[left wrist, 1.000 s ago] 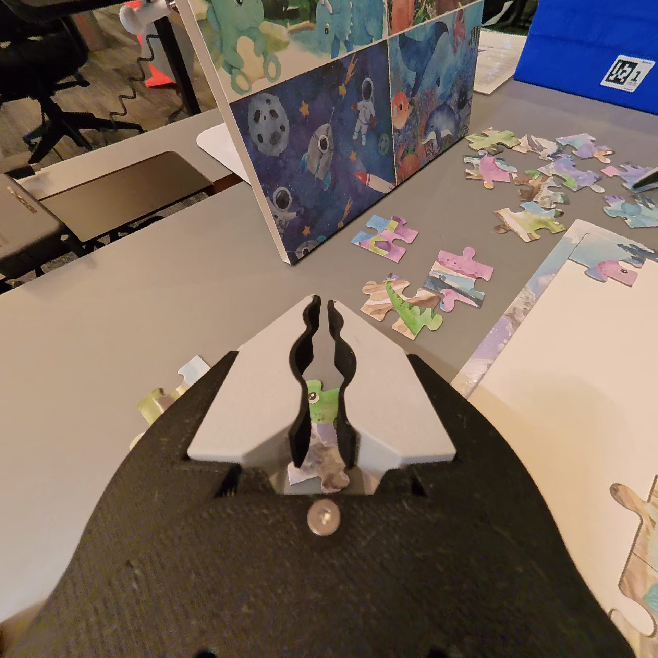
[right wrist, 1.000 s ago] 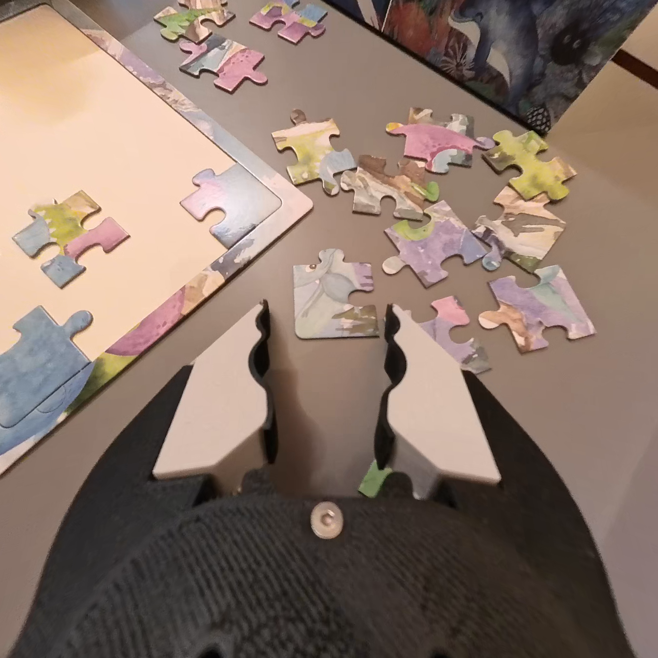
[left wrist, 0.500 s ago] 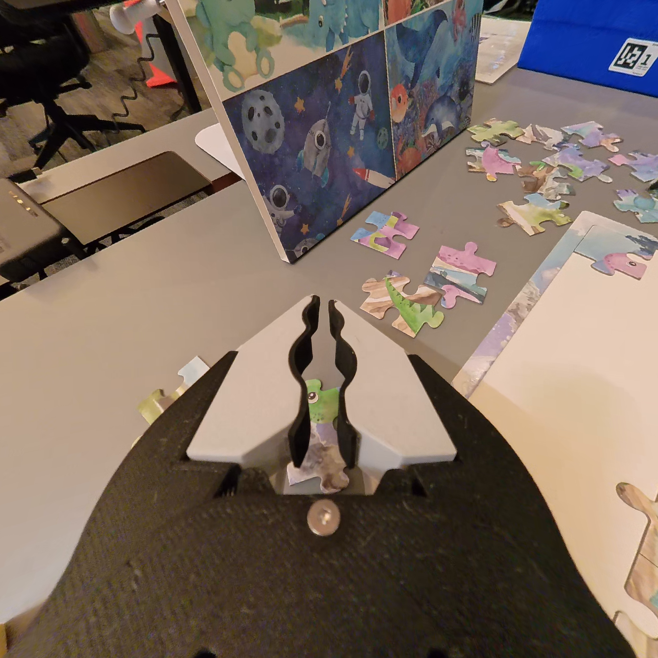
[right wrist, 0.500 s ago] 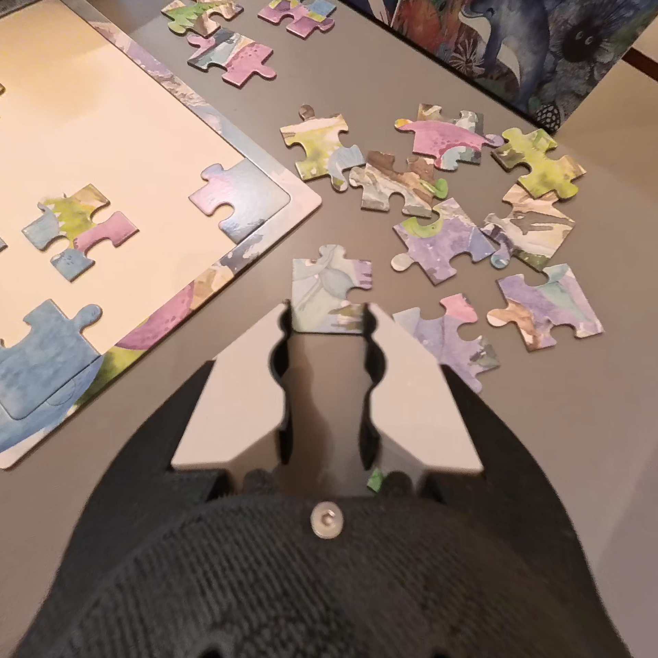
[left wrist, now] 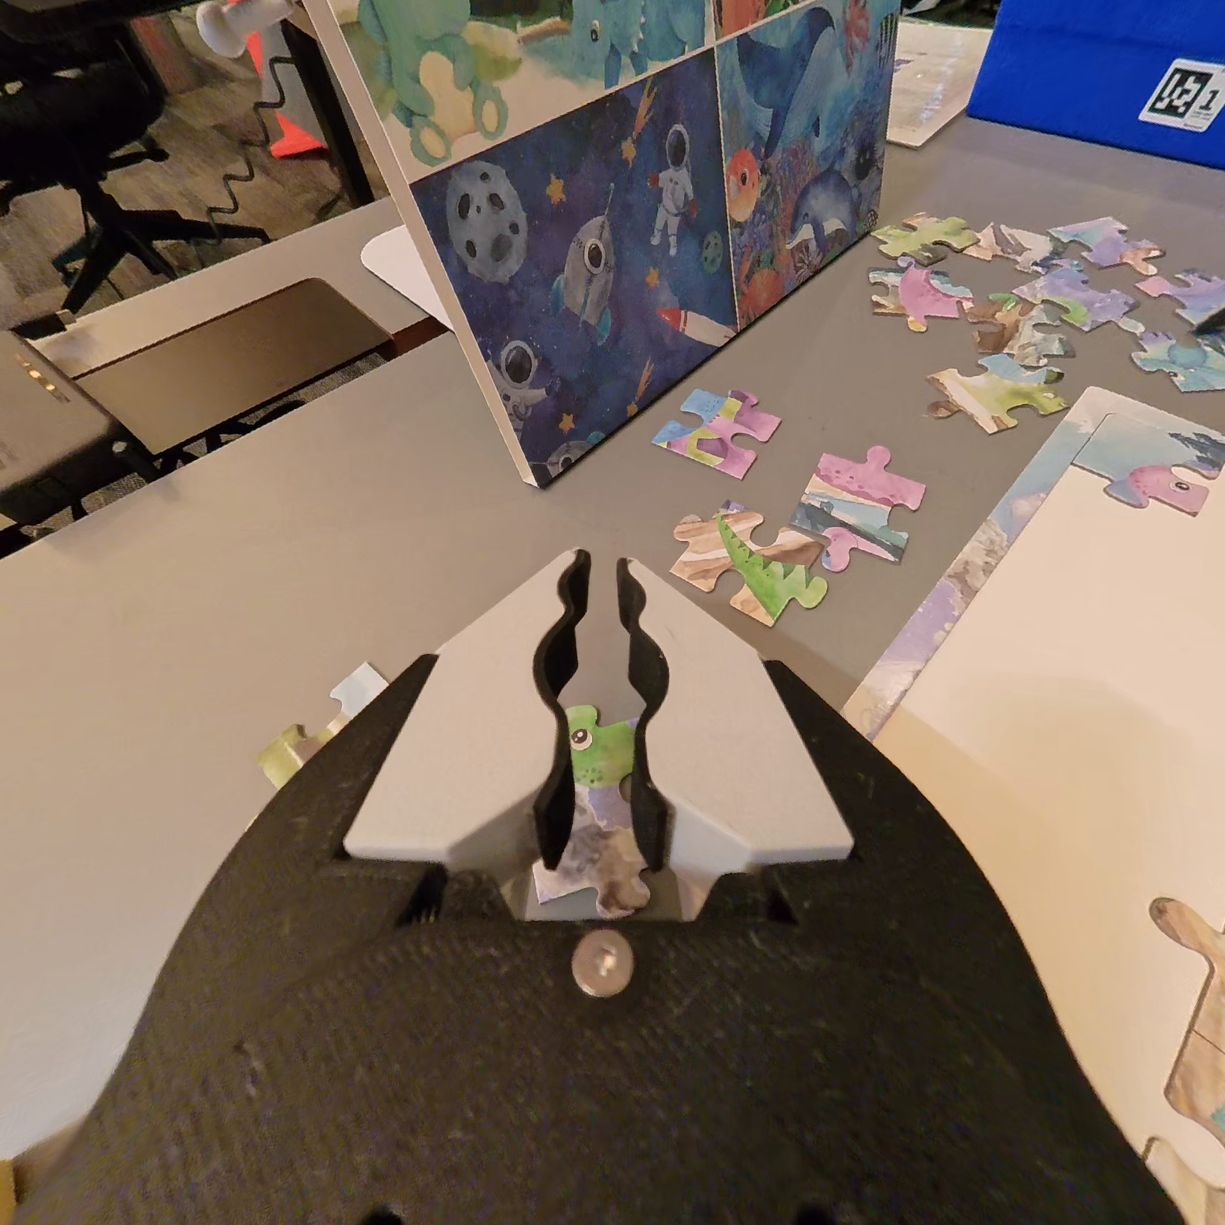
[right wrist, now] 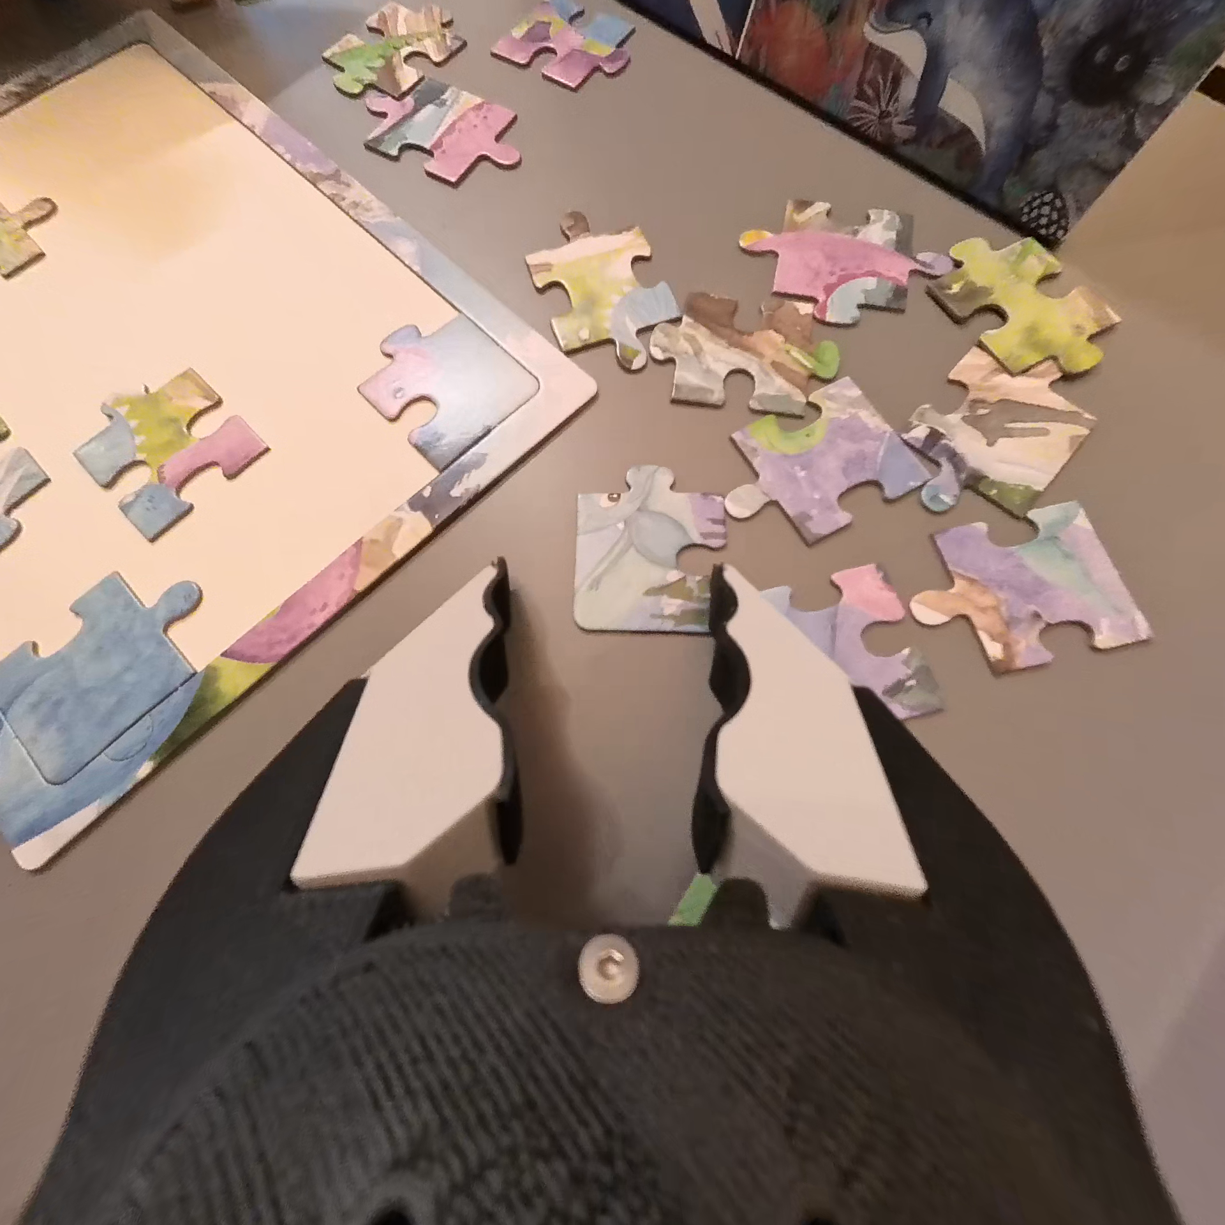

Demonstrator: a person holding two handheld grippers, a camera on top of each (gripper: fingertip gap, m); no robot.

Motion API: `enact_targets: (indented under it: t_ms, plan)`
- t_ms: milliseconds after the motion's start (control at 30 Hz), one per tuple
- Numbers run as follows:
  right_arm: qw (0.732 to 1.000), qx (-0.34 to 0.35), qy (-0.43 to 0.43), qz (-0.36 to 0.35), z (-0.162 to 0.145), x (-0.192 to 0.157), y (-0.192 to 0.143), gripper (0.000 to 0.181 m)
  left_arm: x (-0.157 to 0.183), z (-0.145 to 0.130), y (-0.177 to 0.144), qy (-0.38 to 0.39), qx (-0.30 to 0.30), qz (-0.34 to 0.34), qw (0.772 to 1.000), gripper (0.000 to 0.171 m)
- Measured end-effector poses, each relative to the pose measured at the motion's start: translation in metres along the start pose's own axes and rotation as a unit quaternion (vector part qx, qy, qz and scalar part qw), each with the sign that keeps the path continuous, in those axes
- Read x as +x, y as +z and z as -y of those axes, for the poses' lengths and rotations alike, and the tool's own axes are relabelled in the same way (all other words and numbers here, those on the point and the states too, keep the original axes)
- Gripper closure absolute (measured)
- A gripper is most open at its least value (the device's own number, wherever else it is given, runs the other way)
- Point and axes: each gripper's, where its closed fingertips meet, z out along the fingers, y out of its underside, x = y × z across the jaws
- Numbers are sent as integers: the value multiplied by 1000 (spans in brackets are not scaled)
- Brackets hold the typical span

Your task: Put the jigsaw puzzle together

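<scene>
The puzzle board [right wrist: 477, 470] lies on the grey table with a few pieces set in it, among them a corner piece [right wrist: 457, 391]; it also shows in the left wrist view [left wrist: 954, 596]. My right gripper [right wrist: 606, 577] is open and empty. A pale blue corner piece [right wrist: 630, 563] lies flat just ahead of its tips, its right edge by the right fingertip. My left gripper [left wrist: 603, 563] is nearly shut, with a narrow gap. A piece with a green animal face [left wrist: 596, 749] shows through the gap, lying below the fingers.
Several loose pieces [right wrist: 862, 411] lie right of the board, three more [left wrist: 795, 524] near the left gripper. A picture panel [left wrist: 596, 265] stands upright behind them. A blue box [left wrist: 1094, 66] is at the far right. The table edge [left wrist: 199, 424] runs to the left. About 35 centimeters separates my left fingertips from my right.
My right gripper's jaws narrowed around the pale blue piece's near edge half a second ago and are wide open again now. The piece stays on the table. The left gripper has barely moved.
</scene>
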Motion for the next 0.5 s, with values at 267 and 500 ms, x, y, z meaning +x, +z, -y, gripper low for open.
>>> enact_targets:
  t_ms: [267,500]
  plan:
    - [999,-8,-31,11,0,1,4,141,1,-2,2,3,-8,-1,1000,165]
    - [999,-7,-36,16,-1,-4,2,152,2,-3,3,10,-13,1,1000,164]
